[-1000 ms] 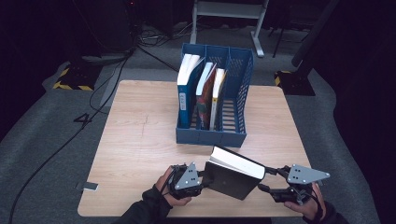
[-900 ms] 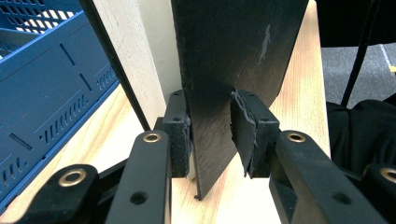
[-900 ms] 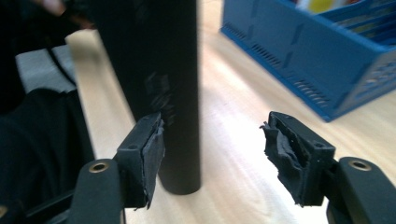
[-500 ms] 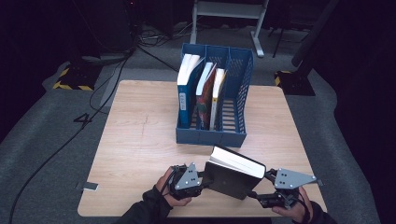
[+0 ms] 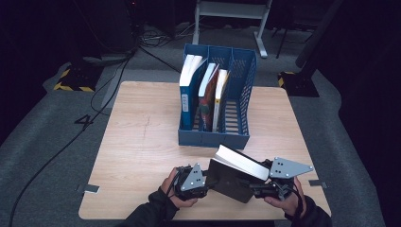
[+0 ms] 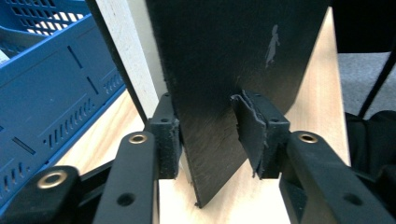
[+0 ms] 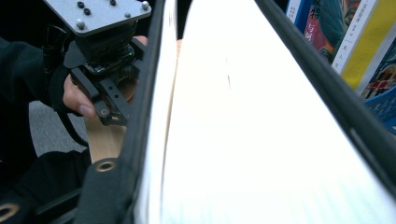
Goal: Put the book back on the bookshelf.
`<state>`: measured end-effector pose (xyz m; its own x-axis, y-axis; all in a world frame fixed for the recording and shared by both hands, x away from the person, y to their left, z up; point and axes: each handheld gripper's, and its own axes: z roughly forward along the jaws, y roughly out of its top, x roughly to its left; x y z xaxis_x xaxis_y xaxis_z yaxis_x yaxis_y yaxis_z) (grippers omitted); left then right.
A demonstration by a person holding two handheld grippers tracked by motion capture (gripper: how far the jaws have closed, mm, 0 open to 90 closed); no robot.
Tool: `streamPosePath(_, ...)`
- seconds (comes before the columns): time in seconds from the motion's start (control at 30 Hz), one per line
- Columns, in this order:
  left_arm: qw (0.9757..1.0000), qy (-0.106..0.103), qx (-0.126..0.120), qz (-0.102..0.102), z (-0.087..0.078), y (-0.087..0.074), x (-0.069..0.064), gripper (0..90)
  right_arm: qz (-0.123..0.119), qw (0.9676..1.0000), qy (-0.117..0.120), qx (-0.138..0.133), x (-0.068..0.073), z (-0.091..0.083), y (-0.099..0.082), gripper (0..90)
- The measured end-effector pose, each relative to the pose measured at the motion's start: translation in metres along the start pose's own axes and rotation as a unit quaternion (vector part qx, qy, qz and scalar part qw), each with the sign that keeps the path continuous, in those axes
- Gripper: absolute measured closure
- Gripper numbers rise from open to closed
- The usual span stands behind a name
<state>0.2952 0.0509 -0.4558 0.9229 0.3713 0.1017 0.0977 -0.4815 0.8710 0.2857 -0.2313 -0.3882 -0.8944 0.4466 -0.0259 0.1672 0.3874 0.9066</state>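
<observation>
Near the table's [image 5: 142, 142] front edge, just short of the blue file rack [image 5: 236, 135], a black book [image 5: 231, 182] stands tilted between both grippers, its long axis running left to right. The left gripper [image 6: 212, 135] straddles its cover, jaws just loosened, one pad off; the right gripper [image 5: 265, 189] closes around its white page edge. A small grey figure marks the cover, and writing on the racked books' spines is too small to read.

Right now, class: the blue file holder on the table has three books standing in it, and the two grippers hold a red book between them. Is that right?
Not quite. The book between the left gripper and right gripper is black, not red; the high view shows it. The blue file holder does hold three books.
</observation>
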Motion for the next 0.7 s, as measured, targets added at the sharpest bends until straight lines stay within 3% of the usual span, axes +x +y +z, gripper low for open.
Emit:
streamPosePath(0.27,0.9999,-0.012,-0.003,0.003,0.015,0.007,0.006,55.8,-0.003,0.9994,-0.024,0.024,-0.005,-0.01,0.002,44.0)
streamPosePath(0.33,0.9998,-0.017,-0.001,0.005,0.015,0.007,0.006,51.1,-0.006,0.9993,-0.028,0.026,-0.005,-0.011,0.002,43.5)
streamPosePath(0.43,0.9992,0.002,0.032,0.025,0.012,0.005,0.002,42.3,-0.007,0.9992,-0.026,0.028,-0.003,-0.012,0.003,43.0)
streamPosePath(0.53,0.9977,0.013,0.061,0.026,0.003,-0.003,0.003,32.8,-0.005,0.9992,-0.026,0.029,-0.002,-0.011,0.003,41.2)
streamPosePath(0.6,0.9968,0.029,0.073,0.016,-0.005,-0.011,0.004,30.4,-0.002,0.9992,-0.023,0.034,-0.002,-0.01,0.003,39.7)
streamPosePath(0.7,0.9952,0.041,0.087,-0.019,-0.018,-0.025,0.008,26.3,-0.004,0.9987,-0.024,0.045,-0.001,-0.008,0.005,37.9)
